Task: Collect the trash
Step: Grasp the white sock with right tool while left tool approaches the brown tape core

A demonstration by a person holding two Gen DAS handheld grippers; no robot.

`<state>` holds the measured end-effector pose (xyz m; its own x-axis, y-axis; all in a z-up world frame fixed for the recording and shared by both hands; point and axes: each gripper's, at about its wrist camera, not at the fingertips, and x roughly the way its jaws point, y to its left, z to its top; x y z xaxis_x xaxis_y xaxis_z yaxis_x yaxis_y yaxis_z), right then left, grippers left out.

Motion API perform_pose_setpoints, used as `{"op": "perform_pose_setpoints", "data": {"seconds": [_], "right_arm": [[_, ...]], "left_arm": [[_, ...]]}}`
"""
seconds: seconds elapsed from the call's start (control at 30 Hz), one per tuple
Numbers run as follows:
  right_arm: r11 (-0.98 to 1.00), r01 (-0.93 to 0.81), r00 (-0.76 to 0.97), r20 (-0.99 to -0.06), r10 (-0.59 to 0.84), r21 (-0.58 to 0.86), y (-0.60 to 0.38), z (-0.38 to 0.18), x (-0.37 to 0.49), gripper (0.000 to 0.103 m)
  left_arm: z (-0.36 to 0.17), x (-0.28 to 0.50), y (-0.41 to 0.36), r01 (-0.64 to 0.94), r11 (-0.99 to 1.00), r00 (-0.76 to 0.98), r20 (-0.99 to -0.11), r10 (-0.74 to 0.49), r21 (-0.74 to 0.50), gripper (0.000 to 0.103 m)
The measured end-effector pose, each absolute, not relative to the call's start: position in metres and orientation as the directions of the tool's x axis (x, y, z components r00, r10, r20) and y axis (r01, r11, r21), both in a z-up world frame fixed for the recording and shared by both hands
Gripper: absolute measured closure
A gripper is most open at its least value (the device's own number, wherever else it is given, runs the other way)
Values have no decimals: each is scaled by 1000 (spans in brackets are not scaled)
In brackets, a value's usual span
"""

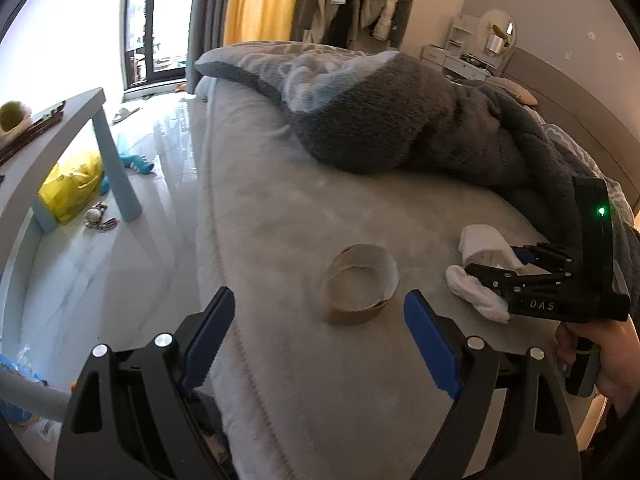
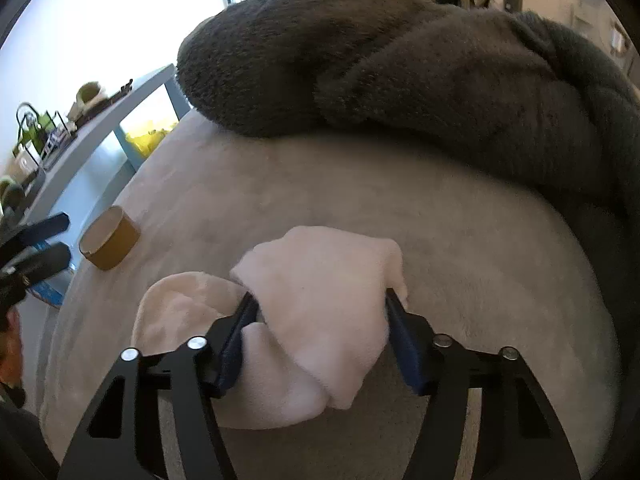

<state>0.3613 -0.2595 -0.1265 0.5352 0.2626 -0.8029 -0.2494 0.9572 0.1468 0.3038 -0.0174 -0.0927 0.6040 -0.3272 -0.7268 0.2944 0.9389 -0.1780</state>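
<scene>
while the right gripper [image 2: 320,332] has its blue pads pressed in on either side of the crumpled white tissue [image 2: 320,304], pinching the wad where it lies on the pale bed cover [image 2: 460,240], the left gripper [image 1: 320,332] hangs with its jaws spread wide and nothing between them, aimed down at the cardboard tape core [image 1: 362,284] just ahead. the core stands on its edge near the mattress side, open end up, apart from the tissue and not yet touched. so two pickups are in hand at once, by my reading: the tissue is gripped but not yet lifted clear, part of it trailing out left of the jaws onto the cover, and the core is next in line. beyond them a heap of dark grey blanket [image 2: 400,80] fills the far half of the bed, and off the left edge a grey table [image 1: 60,128] stands over a yellow bag [image 1: 74,184] on the floor. the next move calls for a straight lift on the right so the loose flap comes along, and for the left to drop its open jaws around the core's wall before squeezing lightly, since thin card may crush.
</scene>
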Motion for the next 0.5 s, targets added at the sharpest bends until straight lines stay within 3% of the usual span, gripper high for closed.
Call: {"op": "perform_pose_setpoints", "data": {"seconds": [0.23, 0.5], "right_arm": [[959, -214, 543, -793, 275, 186, -281, -124, 360, 66], [952, -225, 544, -784, 298, 206, -295, -120, 362, 73]], "left_arm": [[-102, 314, -34, 314, 937, 597, -734, -322, -156, 25], [-112, 321, -54, 339, 935, 586, -753, -299, -107, 43]]}}
